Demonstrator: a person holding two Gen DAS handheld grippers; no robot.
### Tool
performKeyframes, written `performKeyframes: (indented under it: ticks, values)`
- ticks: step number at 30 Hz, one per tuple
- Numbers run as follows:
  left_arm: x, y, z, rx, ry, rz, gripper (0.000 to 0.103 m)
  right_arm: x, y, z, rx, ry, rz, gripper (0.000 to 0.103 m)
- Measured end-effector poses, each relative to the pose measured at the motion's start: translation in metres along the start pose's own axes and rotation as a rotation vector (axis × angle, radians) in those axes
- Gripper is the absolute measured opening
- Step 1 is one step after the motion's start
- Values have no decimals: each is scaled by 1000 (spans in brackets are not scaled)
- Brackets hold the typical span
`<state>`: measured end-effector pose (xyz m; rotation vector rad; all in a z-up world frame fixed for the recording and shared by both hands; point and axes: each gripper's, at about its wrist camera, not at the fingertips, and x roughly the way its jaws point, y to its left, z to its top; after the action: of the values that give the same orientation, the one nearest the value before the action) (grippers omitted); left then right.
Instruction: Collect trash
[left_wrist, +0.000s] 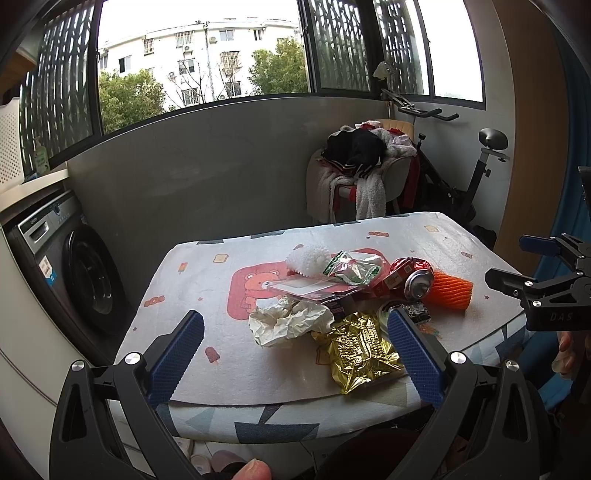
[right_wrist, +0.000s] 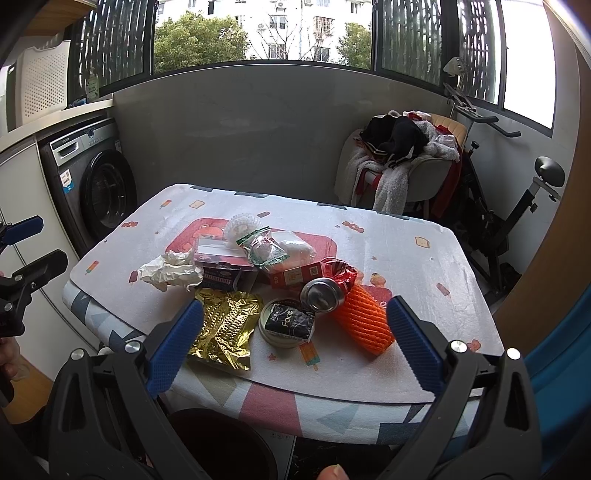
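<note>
A heap of trash lies on the cloth-covered table (left_wrist: 192, 273): crumpled white paper (left_wrist: 288, 321), a gold foil wrapper (left_wrist: 360, 350), a crushed red can (left_wrist: 415, 278), an orange foam net (left_wrist: 450, 291), a green-and-clear wrapper (left_wrist: 351, 267) and a white foam net (left_wrist: 306, 260). My left gripper (left_wrist: 295, 354) hangs open above the table's near edge, nothing between its blue pads. In the right wrist view the gold wrapper (right_wrist: 225, 328), a round lid with a black packet (right_wrist: 288, 323), the can (right_wrist: 325, 291) and the orange net (right_wrist: 364, 319) lie ahead of my right gripper (right_wrist: 295, 343), also open and empty.
A washing machine (left_wrist: 70, 258) stands left of the table. A chair heaped with clothes (left_wrist: 362, 166) and an exercise bike (left_wrist: 476, 166) fill the far right corner. A dark round bin (right_wrist: 225, 439) sits below the table's near edge. The right gripper (left_wrist: 546, 284) shows at the left view's edge.
</note>
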<state>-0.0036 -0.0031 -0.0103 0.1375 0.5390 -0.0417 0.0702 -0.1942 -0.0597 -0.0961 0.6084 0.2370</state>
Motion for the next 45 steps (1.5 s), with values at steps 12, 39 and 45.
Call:
performKeyframes:
  ticks: [12,39,45]
  values:
    - [23,20,-20,-51,62,-41,97,22,-16,-26,97,20,-12,98]
    - [89,57,-71,-69,103,-20,97,164,63,-65,142,278,283,97]
    - [104,66,-80,-88,143,-29,97,209,76,-64,220,365,263,90]
